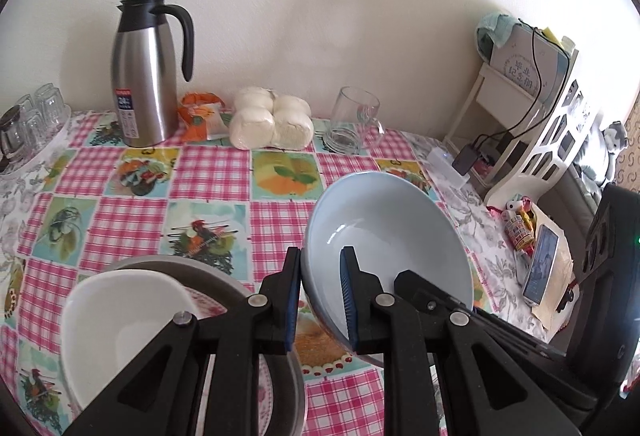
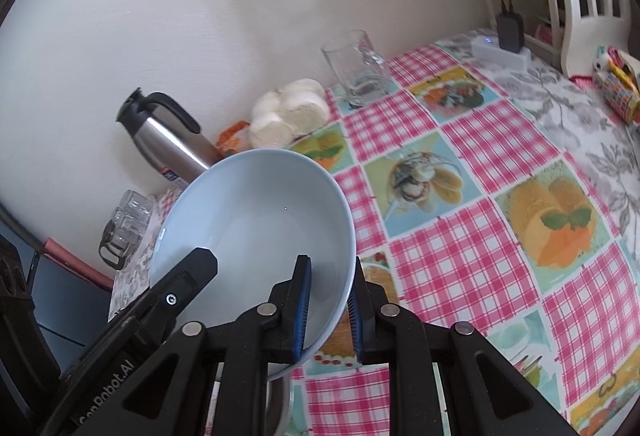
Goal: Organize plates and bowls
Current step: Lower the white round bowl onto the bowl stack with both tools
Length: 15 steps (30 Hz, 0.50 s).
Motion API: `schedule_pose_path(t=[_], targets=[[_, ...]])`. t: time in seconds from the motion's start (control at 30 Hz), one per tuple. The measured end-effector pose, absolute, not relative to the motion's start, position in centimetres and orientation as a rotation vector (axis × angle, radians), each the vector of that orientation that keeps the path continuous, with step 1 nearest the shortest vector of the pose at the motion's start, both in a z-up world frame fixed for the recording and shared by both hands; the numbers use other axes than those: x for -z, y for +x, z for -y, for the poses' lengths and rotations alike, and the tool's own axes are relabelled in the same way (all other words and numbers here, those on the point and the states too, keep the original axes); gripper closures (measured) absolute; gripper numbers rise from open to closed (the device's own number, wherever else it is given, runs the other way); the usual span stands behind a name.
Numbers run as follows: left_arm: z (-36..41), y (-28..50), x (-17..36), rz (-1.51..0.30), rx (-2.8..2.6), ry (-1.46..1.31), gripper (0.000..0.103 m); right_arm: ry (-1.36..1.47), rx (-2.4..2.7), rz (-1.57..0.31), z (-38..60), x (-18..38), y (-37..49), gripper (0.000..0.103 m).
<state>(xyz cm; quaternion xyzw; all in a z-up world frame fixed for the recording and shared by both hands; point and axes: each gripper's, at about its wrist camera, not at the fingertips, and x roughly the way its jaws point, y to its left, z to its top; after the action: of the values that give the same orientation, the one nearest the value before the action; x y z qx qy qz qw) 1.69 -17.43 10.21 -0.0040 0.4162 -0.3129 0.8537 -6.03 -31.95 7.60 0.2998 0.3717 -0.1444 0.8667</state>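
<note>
We hold the blue bowl [image 1: 384, 232] tilted above the table [image 1: 208, 176], the left gripper [image 1: 320, 300] pinching one side of its rim and the right gripper [image 2: 330, 306] the opposite side. A white bowl [image 1: 116, 328] sits low left, probably in a grey pan [image 1: 224, 278]. The checked middle lies open; the jug [image 1: 146, 76], buns [image 1: 272, 120] and glass [image 1: 354, 120] line the wall edge.
</note>
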Motion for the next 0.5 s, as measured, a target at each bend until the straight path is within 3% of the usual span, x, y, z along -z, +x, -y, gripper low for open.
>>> schedule_pose_path(t=[0.5], targets=[[9.3, 1.4, -12.0, -0.856, 0.573, -0.087, 0.084, 0.541, 0.191, -0.759, 25.2, -10.4, -4.5, 0.084]])
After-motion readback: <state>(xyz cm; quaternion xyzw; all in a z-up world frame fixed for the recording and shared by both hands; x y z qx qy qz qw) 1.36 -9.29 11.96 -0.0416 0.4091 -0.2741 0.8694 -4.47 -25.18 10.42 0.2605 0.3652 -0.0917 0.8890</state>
